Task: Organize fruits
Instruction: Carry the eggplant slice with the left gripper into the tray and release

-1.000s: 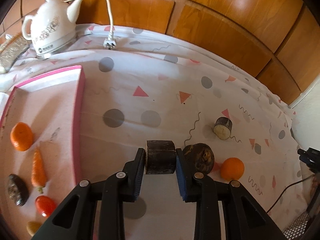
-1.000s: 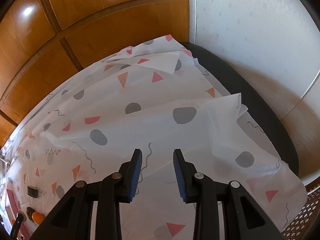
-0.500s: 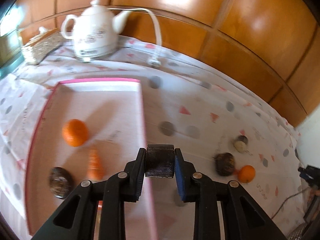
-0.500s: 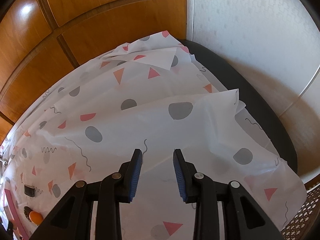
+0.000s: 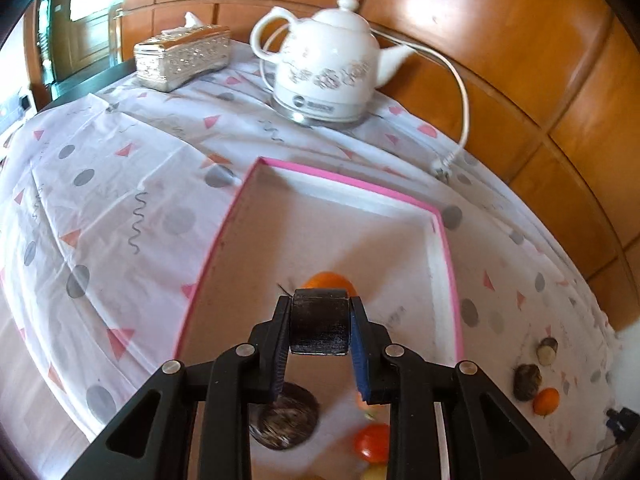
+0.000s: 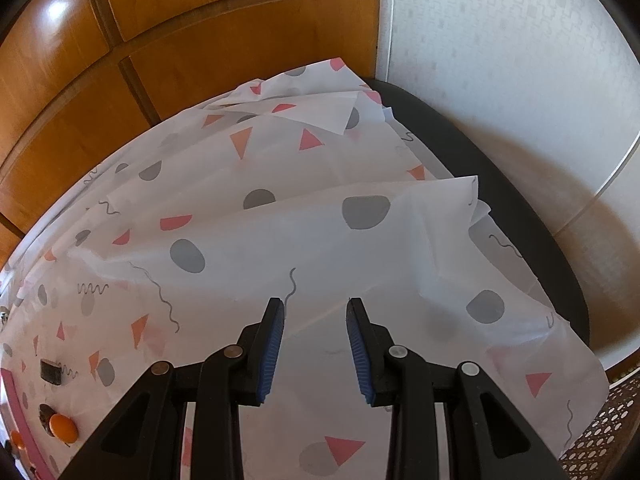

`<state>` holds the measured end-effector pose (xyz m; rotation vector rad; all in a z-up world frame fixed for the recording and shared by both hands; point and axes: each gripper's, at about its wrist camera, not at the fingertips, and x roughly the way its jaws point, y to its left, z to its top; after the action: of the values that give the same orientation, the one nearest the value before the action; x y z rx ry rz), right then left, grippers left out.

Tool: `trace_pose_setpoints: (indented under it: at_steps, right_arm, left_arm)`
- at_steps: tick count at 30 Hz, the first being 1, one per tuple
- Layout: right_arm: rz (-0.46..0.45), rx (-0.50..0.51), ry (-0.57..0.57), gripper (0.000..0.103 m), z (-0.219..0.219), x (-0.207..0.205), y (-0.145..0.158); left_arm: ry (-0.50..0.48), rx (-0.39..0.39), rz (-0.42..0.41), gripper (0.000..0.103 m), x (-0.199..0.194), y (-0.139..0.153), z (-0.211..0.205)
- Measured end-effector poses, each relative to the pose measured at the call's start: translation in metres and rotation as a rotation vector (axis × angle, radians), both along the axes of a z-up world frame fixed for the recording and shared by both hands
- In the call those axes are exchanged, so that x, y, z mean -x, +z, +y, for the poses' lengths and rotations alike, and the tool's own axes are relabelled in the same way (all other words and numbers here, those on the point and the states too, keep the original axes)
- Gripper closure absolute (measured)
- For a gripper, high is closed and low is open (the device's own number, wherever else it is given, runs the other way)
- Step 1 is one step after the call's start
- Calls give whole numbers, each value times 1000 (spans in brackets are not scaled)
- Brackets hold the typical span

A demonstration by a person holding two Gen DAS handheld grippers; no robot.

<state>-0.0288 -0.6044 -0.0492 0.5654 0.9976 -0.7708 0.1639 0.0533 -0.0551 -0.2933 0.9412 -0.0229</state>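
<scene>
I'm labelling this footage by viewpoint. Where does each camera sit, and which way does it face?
Left wrist: on the left gripper, looking down into the pink-rimmed tray, kettle beyond; its fingers clamp a dark cylinder.
Right wrist: on the right gripper, empty, facing tablecloth by the wall.
Shared: the tray's pink edge, and an orange beside it.

bright daylight | glare on wood panels (image 5: 460,20) | fisheye edge warp | foreground fruit blurred
</scene>
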Motion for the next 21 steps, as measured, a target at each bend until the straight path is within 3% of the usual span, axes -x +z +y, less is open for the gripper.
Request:
trace_pose_setpoints:
  at_steps: [3, 7, 10, 17, 21]
  right_arm:
    - [7, -1, -5, 71, -1, 0, -2]
    - [12, 4, -4, 71, 0, 1, -3]
    - [14, 4, -7, 71, 0, 1, -4]
    - [16, 8, -1, 71, 2, 1, -4]
    - [18, 8, -2, 71, 1, 2, -4]
  left_arm:
    - [19, -11, -12, 76, -1, 2, 4]
    - [42, 47, -43, 76, 8, 9, 15]
    - [30, 8, -49, 76, 13, 7, 13]
    - [54, -22, 34, 75, 11, -23, 14]
    - [49, -59, 15, 70, 18, -22, 8]
